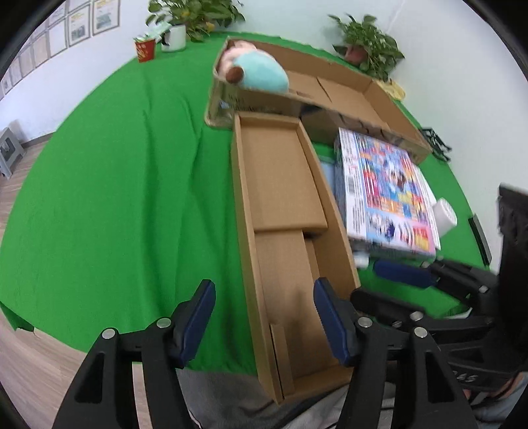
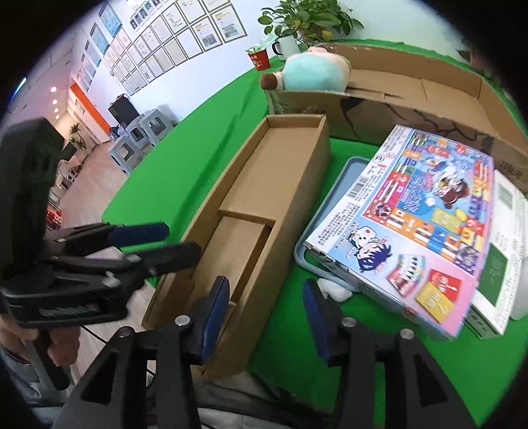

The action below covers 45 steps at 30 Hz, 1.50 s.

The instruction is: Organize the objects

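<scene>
A long, shallow brown cardboard tray [image 1: 280,198] [image 2: 257,184] lies on the green cloth with its near end below both grippers. My left gripper [image 1: 264,313] is open and straddles the tray's left wall without pressing on it. My right gripper [image 2: 265,316] is open too, with one finger over the tray's inside and the other over the cloth. A colourful printed game box [image 1: 386,191] [image 2: 422,211] rests tilted on a blue-grey tray [image 2: 330,211] to the right. A teal and pink plush toy [image 1: 257,66] [image 2: 313,71] lies in a big cardboard box [image 1: 346,92] [image 2: 412,89] behind.
A white roll [image 1: 445,214] and a white box with green print [image 2: 501,257] sit beside the game box. Potted plants [image 1: 194,13], a red cup [image 1: 145,49] and a white mug [image 1: 175,38] stand at the table's far edge. Grey stools [image 2: 145,128] stand on the wooden floor.
</scene>
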### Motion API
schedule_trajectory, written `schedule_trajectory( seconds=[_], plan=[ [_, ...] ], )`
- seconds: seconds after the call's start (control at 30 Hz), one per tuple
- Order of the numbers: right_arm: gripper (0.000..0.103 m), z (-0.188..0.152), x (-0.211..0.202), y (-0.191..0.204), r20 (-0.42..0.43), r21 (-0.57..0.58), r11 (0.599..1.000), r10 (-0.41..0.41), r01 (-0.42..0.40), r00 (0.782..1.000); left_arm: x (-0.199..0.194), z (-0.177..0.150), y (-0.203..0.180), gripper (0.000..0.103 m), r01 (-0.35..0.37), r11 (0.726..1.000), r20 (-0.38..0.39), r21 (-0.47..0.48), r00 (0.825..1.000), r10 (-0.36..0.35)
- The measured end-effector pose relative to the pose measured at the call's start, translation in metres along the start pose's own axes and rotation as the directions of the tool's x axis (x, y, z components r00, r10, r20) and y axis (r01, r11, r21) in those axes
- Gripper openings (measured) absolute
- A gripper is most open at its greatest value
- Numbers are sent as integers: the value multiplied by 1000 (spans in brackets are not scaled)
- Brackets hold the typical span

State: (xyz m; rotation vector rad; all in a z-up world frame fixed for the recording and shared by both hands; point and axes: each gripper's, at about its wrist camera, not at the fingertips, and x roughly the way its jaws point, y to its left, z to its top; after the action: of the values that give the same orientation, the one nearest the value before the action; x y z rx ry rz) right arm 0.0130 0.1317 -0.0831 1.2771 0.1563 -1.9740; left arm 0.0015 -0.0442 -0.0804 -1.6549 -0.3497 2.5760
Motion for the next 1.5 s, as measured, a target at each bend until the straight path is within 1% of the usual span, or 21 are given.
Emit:
schedule_trajectory(
  seconds=[0.1,0.2,0.27,0.33,0.37,0.4,0.47,0.57,0.67,0.9,1.0,1.07,1.23,1.37,1.43,1.5],
  plan=[
    [46,-1,-3,3,-20,-9,1000,25,-25,999,-1,-6,-1,51,5,1000,-18,-7,1000,-5],
    [46,-4,-3,8,-46,-28,998,50,-51,998,-7,-10,-1,49,4,1000,-14,3,1000,-4],
    [46,-4,1,14,-63,-38,997,64,-66,996,-6,-13,-2,40,3,1000,-28,9,1000,-2],
    [45,-5,7,17,-85,-35,996,80,-84,993,-4,-16,-4,29,0,1000,-39,13,999,1],
    [39,-6,10,18,-93,-31,995,95,-98,991,-4,-18,-3,26,4,1000,-41,15,999,-3],
    [31,-8,11,21,-97,-34,995,89,-92,991,-4,-20,-5,21,6,1000,-43,18,999,-6],
    [27,-7,13,21,-93,-40,997,64,-68,994,-5,-23,-3,18,-11,1000,-35,24,999,12],
    [25,-7,15,19,-87,-29,997,67,-70,994,-5,-23,-1,17,-16,1000,-28,21,999,17],
    [25,-6,14,19,-74,-29,998,58,-60,996,-7,-21,-6,16,-37,999,-2,32,999,37],
    [23,0,-7,21,31,-42,998,39,-38,999,-26,-8,-14,15,-52,998,78,40,996,49],
    [23,4,-13,21,53,-40,998,42,-40,998,-33,-2,-20,15,-64,997,105,51,993,59],
    [23,5,-11,19,47,-38,999,39,-38,998,-33,2,-22,15,-74,996,111,55,991,68],
    [23,4,3,14,-8,7,1000,24,-24,1000,-16,1,-21,15,-83,996,77,40,994,80],
    [23,4,6,17,-12,2,1000,-15,15,1000,-14,0,-24,15,-96,995,96,25,991,93],
    [23,4,11,17,-24,11,1000,-11,11,1000,-17,1,-25,15,-111,993,111,31,988,106],
    [22,2,9,19,-1,5,1000,-13,13,1000,-21,1,-24,15,-107,994,123,30,987,103]
  ],
)
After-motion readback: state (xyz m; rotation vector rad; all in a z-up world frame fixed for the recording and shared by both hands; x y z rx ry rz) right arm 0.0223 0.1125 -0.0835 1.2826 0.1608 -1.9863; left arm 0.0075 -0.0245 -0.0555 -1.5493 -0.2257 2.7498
